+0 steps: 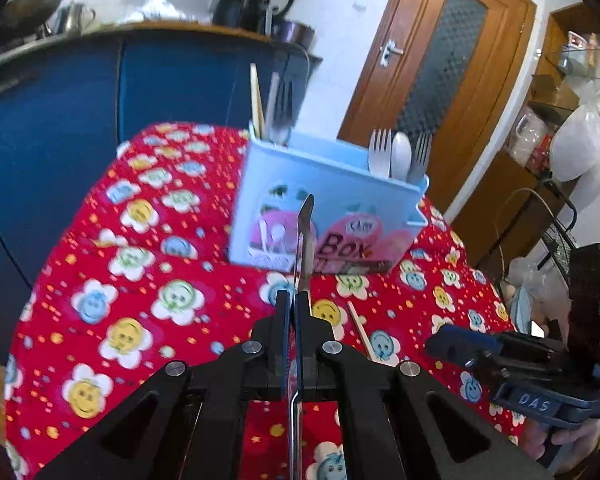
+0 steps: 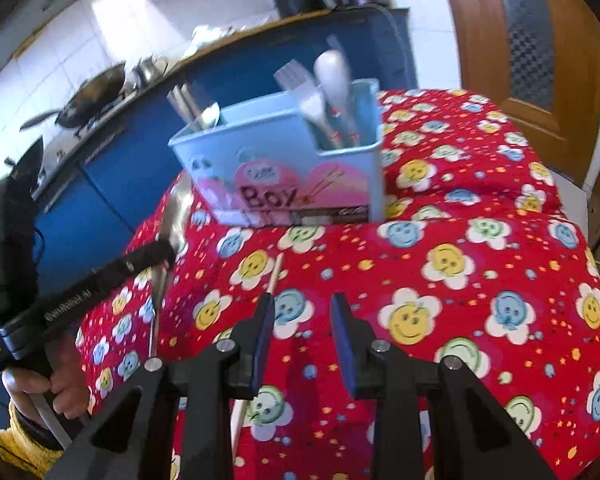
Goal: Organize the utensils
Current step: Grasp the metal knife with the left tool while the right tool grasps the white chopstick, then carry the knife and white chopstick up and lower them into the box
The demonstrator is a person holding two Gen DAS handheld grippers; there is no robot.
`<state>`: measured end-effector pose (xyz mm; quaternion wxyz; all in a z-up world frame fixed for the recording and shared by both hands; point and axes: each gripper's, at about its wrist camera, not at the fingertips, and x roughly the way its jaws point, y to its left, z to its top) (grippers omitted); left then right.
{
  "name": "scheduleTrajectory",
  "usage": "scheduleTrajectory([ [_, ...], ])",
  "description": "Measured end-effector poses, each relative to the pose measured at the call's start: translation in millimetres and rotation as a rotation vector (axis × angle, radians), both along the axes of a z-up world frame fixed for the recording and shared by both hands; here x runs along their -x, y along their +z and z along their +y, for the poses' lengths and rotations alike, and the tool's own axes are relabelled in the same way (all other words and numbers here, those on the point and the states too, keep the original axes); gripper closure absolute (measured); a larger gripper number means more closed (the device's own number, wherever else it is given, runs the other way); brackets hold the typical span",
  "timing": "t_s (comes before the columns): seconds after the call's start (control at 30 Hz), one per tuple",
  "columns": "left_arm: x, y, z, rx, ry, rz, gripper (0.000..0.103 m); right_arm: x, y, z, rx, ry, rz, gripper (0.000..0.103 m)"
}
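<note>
A light blue utensil box (image 1: pixel 324 208) marked "Box" stands on the red flowered tablecloth (image 1: pixel 140 280); it also shows in the right wrist view (image 2: pixel 284 160). It holds forks and a white spoon (image 1: pixel 401 154) at one end and chopsticks (image 1: pixel 257 100) at the other. My left gripper (image 1: pixel 293 300) is shut on a metal utensil (image 1: pixel 305 236), seen edge-on, held above the cloth in front of the box. My right gripper (image 2: pixel 303 308) is open and empty above the cloth. A single wooden chopstick (image 2: pixel 275 274) lies on the cloth by its left finger, and shows in the left wrist view (image 1: pixel 360 330).
A blue kitchen counter (image 2: pixel 112 184) with a wok (image 2: pixel 92 96) and kettle runs behind the table. A wooden door (image 1: pixel 440 80) stands at the right. A wire rack with bags (image 1: pixel 556 152) is beside the table's right edge.
</note>
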<state>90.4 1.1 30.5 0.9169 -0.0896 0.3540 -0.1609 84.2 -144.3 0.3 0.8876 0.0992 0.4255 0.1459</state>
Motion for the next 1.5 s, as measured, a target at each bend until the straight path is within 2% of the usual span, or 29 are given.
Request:
scheduleTrajectory([
  [0.17, 9, 11, 9, 0.001, 0.016, -0.074, 0.101, -11, -7, 20, 0.038, 0.085, 0.101, 0.071],
  [0.33, 16, 18, 15, 0.003, 0.024, -0.131, 0.101, -22, -12, 36, 0.087, 0.125, 0.175, 0.074],
  [0.6, 20, 19, 25, 0.022, 0.037, -0.165, 0.101, -36, -23, 57, 0.166, 0.160, 0.273, 0.081],
  [0.7, 20, 19, 28, 0.027, 0.039, -0.171, 0.101, -40, -24, 60, 0.184, 0.163, 0.292, 0.084],
  [0.8, 21, 19, 31, 0.034, 0.042, -0.180, 0.101, -45, -25, 62, 0.203, 0.165, 0.304, 0.092],
  [0.9, 22, 20, 32, 0.045, 0.045, -0.189, 0.101, -48, -25, 60, 0.186, 0.165, 0.310, 0.093],
  [1.0, 23, 22, 32, 0.054, 0.045, -0.202, 0.101, -48, -25, 52, 0.122, 0.153, 0.292, 0.096],
  [1.13, 25, 26, 31, 0.064, 0.041, -0.219, 0.101, -35, -22, 36, -0.033, 0.113, 0.251, 0.097],
  [1.3, 24, 33, 27, 0.073, 0.044, -0.244, 0.101, -9, -2, 17, -0.143, 0.067, 0.103, 0.097],
  [1.5, 18, 45, 22, 0.087, 0.058, -0.280, 0.101, 3, 31, 3, -0.148, 0.000, -0.119, 0.097],
])
